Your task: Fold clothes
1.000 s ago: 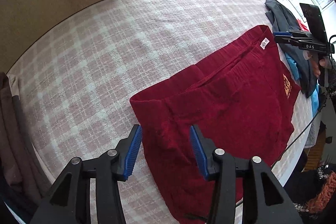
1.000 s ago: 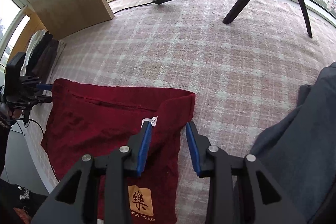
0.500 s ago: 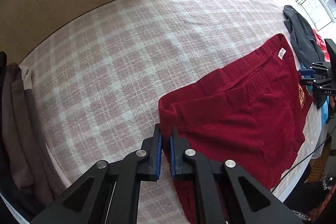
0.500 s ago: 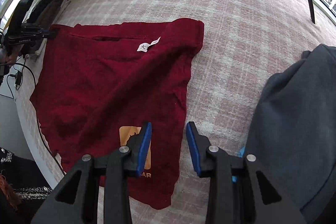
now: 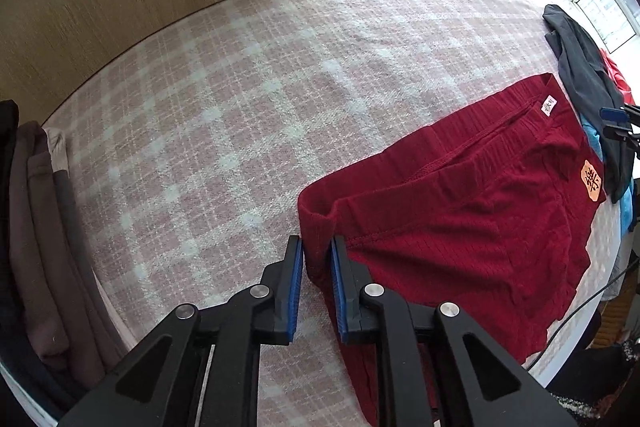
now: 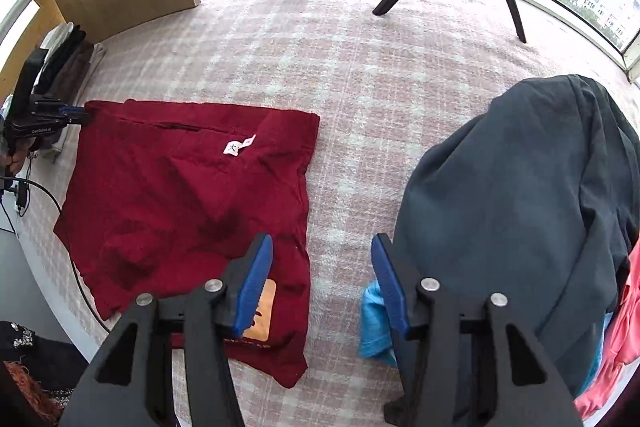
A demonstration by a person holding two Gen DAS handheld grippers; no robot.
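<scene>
Red knit garment (image 5: 460,223), lying flat on the pink plaid cloth-covered desk (image 5: 248,99), now has its corner between the slightly eased left tongs (image 5: 317,263), while the right tongs (image 6: 322,275) have just spread empty at its opposite edge, so a fold can start.

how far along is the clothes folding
Done: a stack of folded brown and dark clothes sits at the blanket's edge. In hand: the red garment lies spread flat; the left gripper has a fold of its corner between its jaws, while the right gripper hangs open beside the other edge. Left: the unfolded pile under the dark grey garment.
</scene>
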